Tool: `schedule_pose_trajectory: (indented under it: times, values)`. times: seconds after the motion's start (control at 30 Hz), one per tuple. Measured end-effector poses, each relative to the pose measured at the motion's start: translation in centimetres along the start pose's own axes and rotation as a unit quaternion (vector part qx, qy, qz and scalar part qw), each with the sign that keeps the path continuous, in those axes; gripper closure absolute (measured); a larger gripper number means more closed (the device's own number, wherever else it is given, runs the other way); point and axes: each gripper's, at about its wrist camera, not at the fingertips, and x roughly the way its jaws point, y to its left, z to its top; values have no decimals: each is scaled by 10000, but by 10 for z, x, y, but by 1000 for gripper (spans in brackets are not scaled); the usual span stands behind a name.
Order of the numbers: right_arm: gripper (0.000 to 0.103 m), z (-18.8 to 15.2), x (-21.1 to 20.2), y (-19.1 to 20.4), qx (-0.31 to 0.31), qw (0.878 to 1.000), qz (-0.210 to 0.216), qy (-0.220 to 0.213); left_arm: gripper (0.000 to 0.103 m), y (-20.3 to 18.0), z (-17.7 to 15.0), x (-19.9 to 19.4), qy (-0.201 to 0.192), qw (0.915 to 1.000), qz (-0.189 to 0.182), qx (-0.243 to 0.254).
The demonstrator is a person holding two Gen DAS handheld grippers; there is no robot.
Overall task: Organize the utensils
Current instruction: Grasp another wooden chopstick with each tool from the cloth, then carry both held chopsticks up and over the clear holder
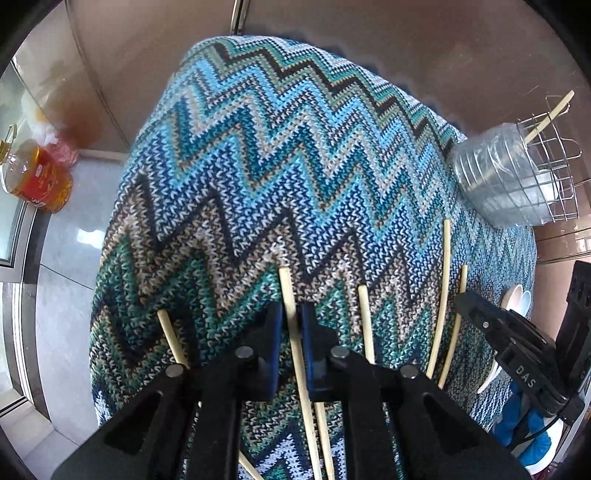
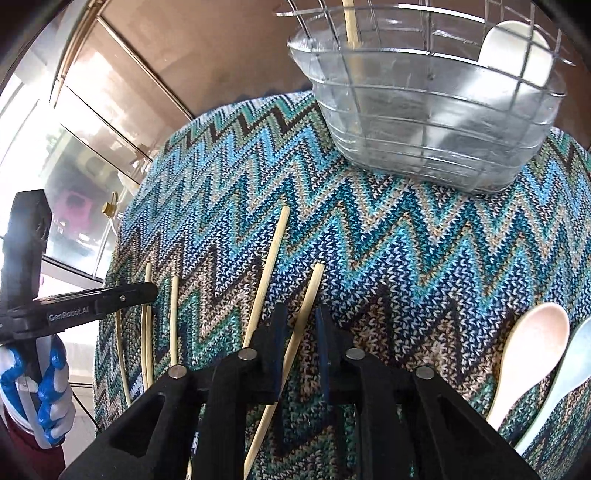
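Observation:
Several pale wooden chopsticks lie on a table with a blue zigzag knit cloth (image 1: pixel 280 155). My left gripper (image 1: pixel 291 314) has its jaws close around one chopstick (image 1: pixel 286 288), with a small gap each side. My right gripper (image 2: pixel 299 317) has its jaws a little apart around another chopstick (image 2: pixel 312 288). A further chopstick (image 2: pixel 273 251) lies just left of it. A wire basket with a clear liner (image 2: pixel 424 122) stands at the back, holding a chopstick (image 2: pixel 351 26) and a white spoon (image 2: pixel 513 48); it also shows in the left wrist view (image 1: pixel 517 177).
Two pale spoons (image 2: pixel 532 350) lie on the cloth at the right. An oil bottle (image 1: pixel 37 177) stands on the floor at left. The other gripper shows at each view's edge, the right one (image 1: pixel 517 350) and the left one (image 2: pixel 74 306).

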Motion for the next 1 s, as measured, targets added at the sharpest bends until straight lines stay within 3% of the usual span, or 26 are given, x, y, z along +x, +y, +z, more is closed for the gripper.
schedule_pose_trajectory:
  times: [0.23,0.47,0.77,1.0]
  values:
    - [93,3,6,5,-51,9997,-244,78,96,-1,1,2,-39,10000,19,49]
    - [96,-4,2,9,178,9996,-188,-102,99,9,-7,-5,-199,9993,-187,-254]
    - [98,-36,-76,32,-83,9954,-68,-955,99,2,-33,-68,-950,9947,-351,-183]
    - [98,-72,-155,47,-297,9810,119,-1911,99,-16,-68,-141,-1773,9830,-466,127]
